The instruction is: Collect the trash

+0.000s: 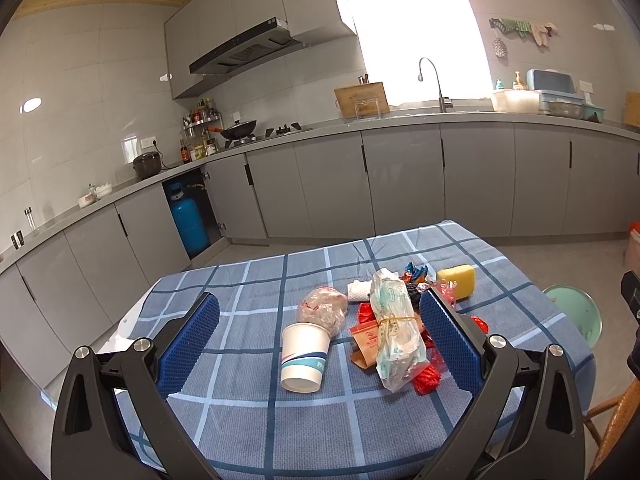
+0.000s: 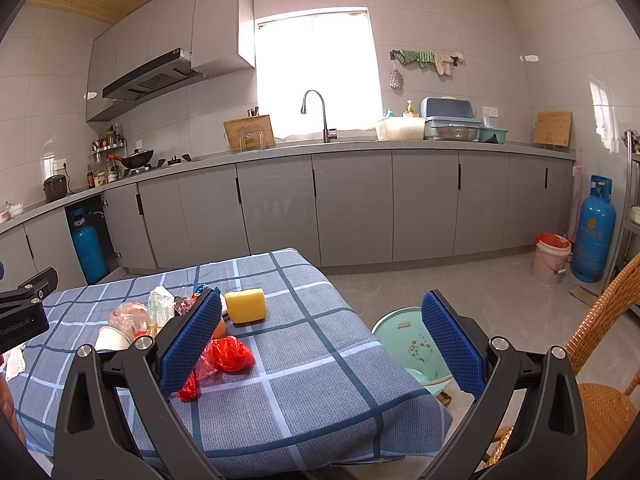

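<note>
Trash pile sits mid-frame in the left wrist view, on the desk (image 1: 256, 412) with its blue checked cloth: a white paper cup (image 1: 304, 358) lying on its side, mouth toward the camera; behind it a crumpled clear plastic bag (image 1: 322, 308); to its right a long clear bag bound with a rubber band (image 1: 394, 330), lying over a brown paper packet (image 1: 366, 344) and red wrappers (image 1: 426, 376). A yellow sponge (image 1: 457, 280) lies at the far right of the pile, near the desk edge. Left hand-held gripper (image 1: 320, 328) is released, blue pads spread wide to either side of the pile; its right pad overlaps the red wrappers in the picture, contact cannot be told. It holds nothing. In the right wrist view the right hand-held gripper (image 2: 322, 340) is likewise spread wide and empty; its left pad stands in front of the pile, with a red plastic bag (image 2: 230, 354) just right of that pad and the sponge above it. A pale green bin (image 2: 404, 338) stands on the floor beside the desk, lower right of centre, partly behind the right pad. A wicker chair (image 2: 600, 360) fills the lower right corner. Grey kitchen cabinets (image 2: 352, 204) run across the background.
</note>
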